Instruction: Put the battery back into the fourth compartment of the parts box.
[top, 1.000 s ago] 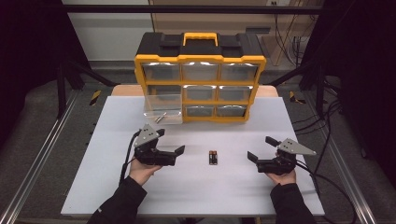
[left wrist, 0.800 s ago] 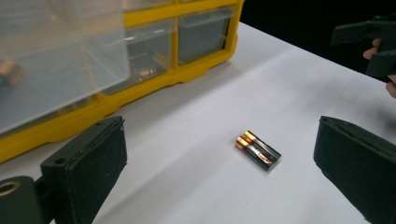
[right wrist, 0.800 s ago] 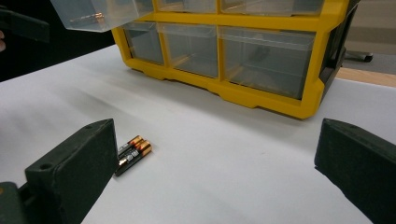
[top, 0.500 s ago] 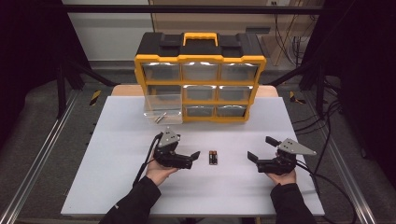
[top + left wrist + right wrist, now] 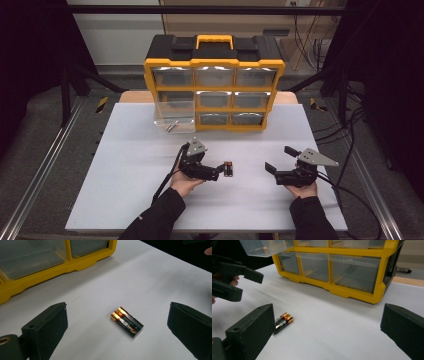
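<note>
Two black AA batteries with copper ends [image 5: 228, 169] lie side by side on the white table [image 5: 130, 200]. My left gripper [image 5: 220, 170] is open, low over the table, its jaws just left of the batteries. In the left gripper view the batteries [image 5: 127, 322] lie between the wide-spread pads [image 5: 47, 327], touching neither. My right gripper [image 5: 280, 159] is open at the right, well apart from them, nothing between its fingers. The right gripper view has the batteries [image 5: 282, 322] beside its left pad [image 5: 254, 327] and the left gripper [image 5: 247, 285] beyond.
A yellow and black drawer organizer [image 5: 214, 85] stands at the table's far edge. One clear drawer [image 5: 175, 117] at its lower left is pulled out, with a small metal piece inside. Black cables trail from both grippers.
My left gripper has moved right across the table up to the batteries, still open. The right gripper and the batteries have stayed in place.
</note>
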{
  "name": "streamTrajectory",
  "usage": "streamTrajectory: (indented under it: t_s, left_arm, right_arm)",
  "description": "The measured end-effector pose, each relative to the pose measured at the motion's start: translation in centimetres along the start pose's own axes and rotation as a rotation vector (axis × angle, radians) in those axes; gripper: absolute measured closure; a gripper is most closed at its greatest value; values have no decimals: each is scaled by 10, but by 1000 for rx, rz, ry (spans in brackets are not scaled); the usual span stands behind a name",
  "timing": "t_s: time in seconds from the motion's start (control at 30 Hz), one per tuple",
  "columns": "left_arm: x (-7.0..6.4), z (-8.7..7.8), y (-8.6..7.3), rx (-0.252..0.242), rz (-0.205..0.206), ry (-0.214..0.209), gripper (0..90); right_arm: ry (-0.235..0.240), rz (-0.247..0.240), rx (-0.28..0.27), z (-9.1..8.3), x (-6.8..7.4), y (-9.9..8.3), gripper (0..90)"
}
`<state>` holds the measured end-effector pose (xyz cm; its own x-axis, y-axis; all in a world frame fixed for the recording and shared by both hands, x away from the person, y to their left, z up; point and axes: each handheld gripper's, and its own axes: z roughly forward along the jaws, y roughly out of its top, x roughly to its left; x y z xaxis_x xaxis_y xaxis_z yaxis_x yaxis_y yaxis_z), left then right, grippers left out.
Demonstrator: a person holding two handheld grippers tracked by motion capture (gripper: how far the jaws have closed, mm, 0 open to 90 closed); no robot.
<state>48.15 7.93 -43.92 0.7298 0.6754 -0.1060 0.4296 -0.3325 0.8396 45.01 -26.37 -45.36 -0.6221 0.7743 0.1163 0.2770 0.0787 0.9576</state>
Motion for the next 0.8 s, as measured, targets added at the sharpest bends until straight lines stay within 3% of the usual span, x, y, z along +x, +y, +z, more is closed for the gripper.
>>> streamTrajectory:
  t_s: [0.47,0.8]
  left_arm:
    - [0,35,-7,95,-25,42,28]
    - [-1,49,-14,159,-56,74,70]
  right_arm:
    - [1,-3,2,1,0,0,1]
    - [1,-3,2,1,0,0,1]
